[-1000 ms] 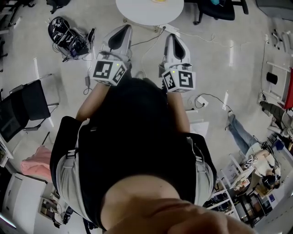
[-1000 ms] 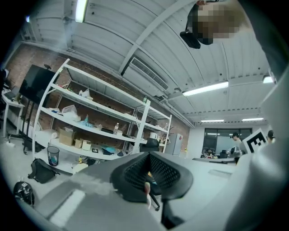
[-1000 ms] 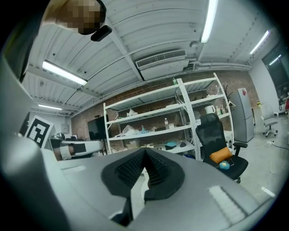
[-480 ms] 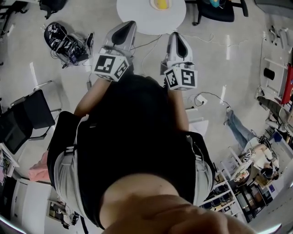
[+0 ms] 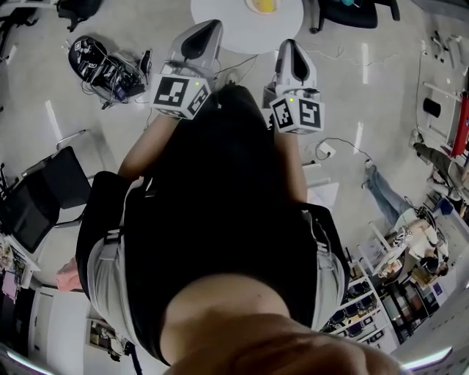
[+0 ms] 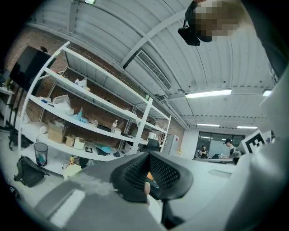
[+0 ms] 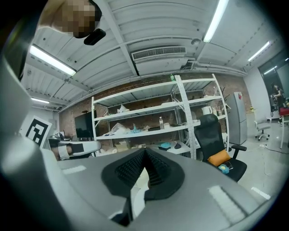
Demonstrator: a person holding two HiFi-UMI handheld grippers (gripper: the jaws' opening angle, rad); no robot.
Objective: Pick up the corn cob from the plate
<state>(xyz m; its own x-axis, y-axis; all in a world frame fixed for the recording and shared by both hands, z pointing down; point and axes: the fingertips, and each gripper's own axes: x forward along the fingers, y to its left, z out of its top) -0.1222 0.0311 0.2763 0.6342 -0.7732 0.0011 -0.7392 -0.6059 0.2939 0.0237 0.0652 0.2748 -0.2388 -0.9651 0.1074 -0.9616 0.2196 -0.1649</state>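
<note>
In the head view a yellow corn cob lies on a plate at the top edge, on a round white table. Both grippers are held out level in front of the person's body, pointing toward that table. My left gripper reaches the table's near left edge, and my right gripper stops just short of its near right edge. The ribbed pads of the left gripper meet with nothing held, and those of the right gripper do the same. The corn is well beyond both tips.
On the floor lie a black bag with cables at left and a power strip with cords at right. A black chair stands at far left. White shelving and an office chair stand beyond the table.
The person has walked toward the round table: it and the corn have come further into the head view, and both grippers are now nearer its edge. Both stay shut.
</note>
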